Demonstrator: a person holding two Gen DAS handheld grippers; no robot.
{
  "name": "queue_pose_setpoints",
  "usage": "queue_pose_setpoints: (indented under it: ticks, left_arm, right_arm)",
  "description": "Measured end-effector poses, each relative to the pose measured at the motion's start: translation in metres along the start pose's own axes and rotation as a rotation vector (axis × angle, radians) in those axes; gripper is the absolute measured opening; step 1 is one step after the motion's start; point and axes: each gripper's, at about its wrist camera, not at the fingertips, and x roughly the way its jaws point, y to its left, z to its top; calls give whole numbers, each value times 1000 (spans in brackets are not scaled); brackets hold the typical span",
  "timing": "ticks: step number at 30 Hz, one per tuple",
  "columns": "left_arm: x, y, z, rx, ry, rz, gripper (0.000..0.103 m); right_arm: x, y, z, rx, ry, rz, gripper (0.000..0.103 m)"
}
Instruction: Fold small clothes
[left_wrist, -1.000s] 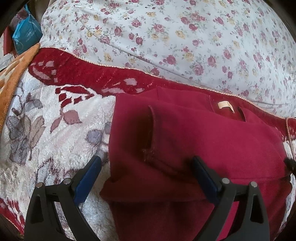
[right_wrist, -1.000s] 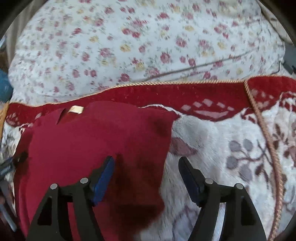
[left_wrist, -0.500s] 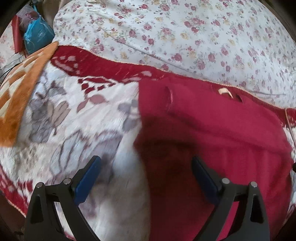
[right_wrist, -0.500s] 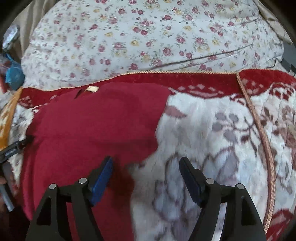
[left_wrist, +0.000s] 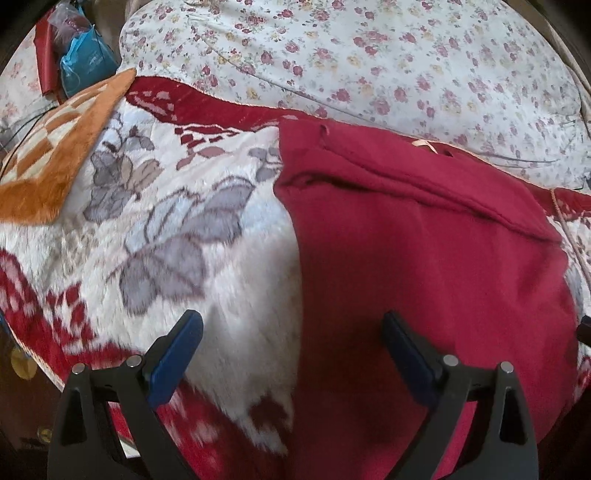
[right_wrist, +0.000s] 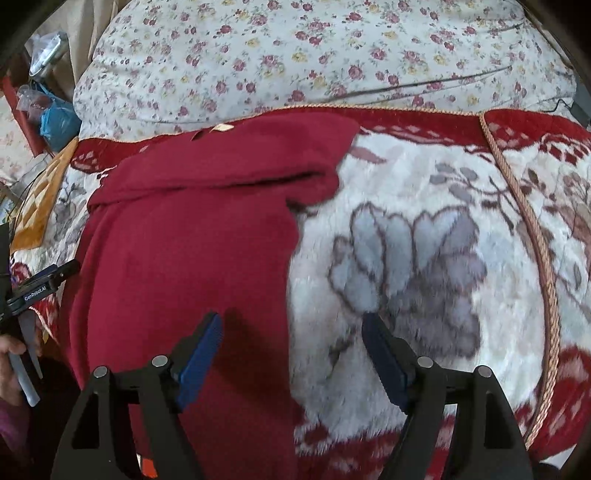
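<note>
A dark red garment (left_wrist: 424, 266) lies spread on a plush white and red flowered blanket (left_wrist: 177, 229), with a fold across its far part and a small tan label (left_wrist: 424, 144) near its far edge. My left gripper (left_wrist: 291, 350) is open and empty above the garment's left edge near its front. In the right wrist view the garment (right_wrist: 192, 258) fills the left side. My right gripper (right_wrist: 291, 350) is open and empty above the garment's right edge. The left gripper's tip (right_wrist: 40, 282) shows at the far left of that view.
A large cushion in white cloth with small flowers (left_wrist: 369, 62) lies behind the blanket. An orange and cream checked mat (left_wrist: 55, 155) lies at the left. A blue bag (left_wrist: 83, 66) and clutter sit beyond it. The blanket's corded edge (right_wrist: 532, 229) runs down the right.
Both grippers have pulled back toward me from the garment, so more of the blanket and garment shows. A fold now lies across the garment's far part. Both stayed open.
</note>
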Motion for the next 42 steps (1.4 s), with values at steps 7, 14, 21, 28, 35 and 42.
queue_pose_setpoints:
  ticks: [7,14,21,28,35,42]
  left_arm:
    - [-13,-3,-22,2,-2,9,97]
    - [-24,-2,-41,2,10,3,97]
    - [-38,5,-70,-22,58,-57,97]
    - [-44,6,-100,-5,114,-75,97]
    - [-35,4,-124,9,201,-108,97]
    - [-29,7,-131,-6,259,-135,97]
  right_arm:
    - [4,6,-24,-15,28,8,86]
    - [0,14,-33,-43,38,23,90]
    - [-4,19,-50,-86,117,73,91]
    - [-5,18,-73,-101,187,109,91]
    - [-2,17,-93,-129,251,132,92]
    - [0,18,-99,-132,278,186,93]
